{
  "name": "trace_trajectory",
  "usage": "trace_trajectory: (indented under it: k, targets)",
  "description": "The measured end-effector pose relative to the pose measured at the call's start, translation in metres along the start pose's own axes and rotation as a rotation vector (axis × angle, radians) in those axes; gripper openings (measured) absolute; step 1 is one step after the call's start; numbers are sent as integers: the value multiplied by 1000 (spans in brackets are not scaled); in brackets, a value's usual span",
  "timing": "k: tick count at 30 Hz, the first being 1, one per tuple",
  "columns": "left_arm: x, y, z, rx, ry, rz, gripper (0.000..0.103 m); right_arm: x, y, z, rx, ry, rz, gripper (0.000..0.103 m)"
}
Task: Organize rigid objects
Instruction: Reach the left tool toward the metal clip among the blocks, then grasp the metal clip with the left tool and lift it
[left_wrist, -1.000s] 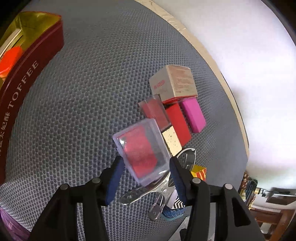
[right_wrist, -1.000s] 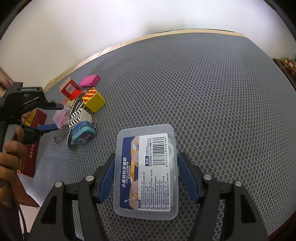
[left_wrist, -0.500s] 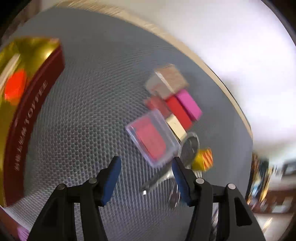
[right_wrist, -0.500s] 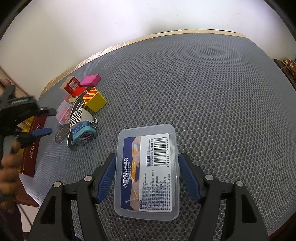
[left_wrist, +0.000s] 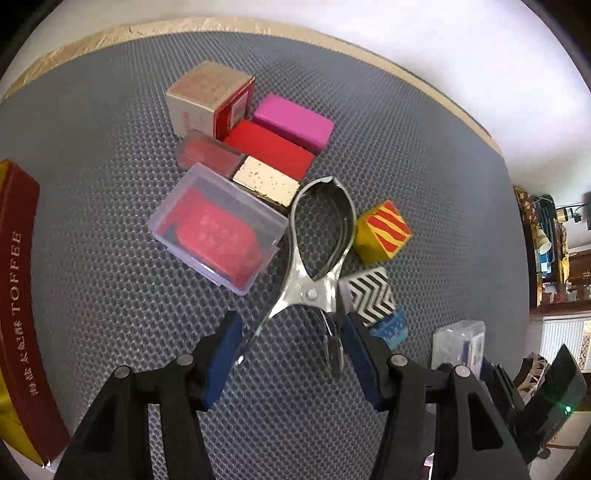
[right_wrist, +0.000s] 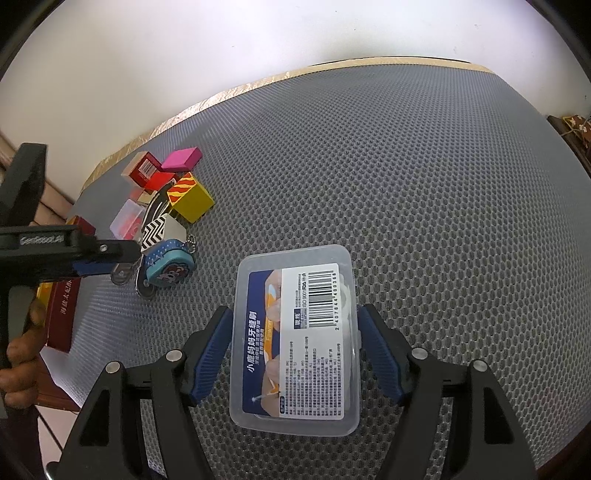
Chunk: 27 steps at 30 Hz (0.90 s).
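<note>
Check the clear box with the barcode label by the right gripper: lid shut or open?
Shut. The clear box lies flat on the mat, lid seated all around, between the right gripper's open jaws.

Home room: grey mesh mat (right_wrist: 406, 166) on table, white wall, wooden furniture (left_wrist: 554, 266) at side.

Clear case (left_wrist: 218, 229) left of metal clamp (left_wrist: 314, 258), touching.

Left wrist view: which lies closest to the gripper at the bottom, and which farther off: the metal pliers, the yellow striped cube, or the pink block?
From the left gripper:
1. Metal pliers: nearest, handles reaching down between the open fingers.
2. Yellow striped cube: farther up, to the right.
3. Pink block: farthest, at the top of the cluster.
</note>
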<state>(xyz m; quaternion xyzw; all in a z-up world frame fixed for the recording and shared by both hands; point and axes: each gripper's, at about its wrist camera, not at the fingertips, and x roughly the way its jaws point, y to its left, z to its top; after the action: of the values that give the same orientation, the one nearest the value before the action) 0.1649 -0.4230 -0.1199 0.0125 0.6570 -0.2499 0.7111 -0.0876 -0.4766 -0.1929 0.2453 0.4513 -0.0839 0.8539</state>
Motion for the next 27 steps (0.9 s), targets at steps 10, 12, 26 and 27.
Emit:
trace_trajectory:
  k: [10,12,26,27]
  targets:
    - [23,-17,-10,113,-23,6,49,2,5,-2,-3,-3,-1,72]
    - [9,-2,-17,131,-36,-3,49,2,5,-2,-4,-3,-2,72]
    - [-38,21,-121,95,-134,-2,0,4,15,-5,-51,-3,-58,71]
    - [-34,23,-123,93,-119,-2,0,4,16,-6,-53,-4,-64,71]
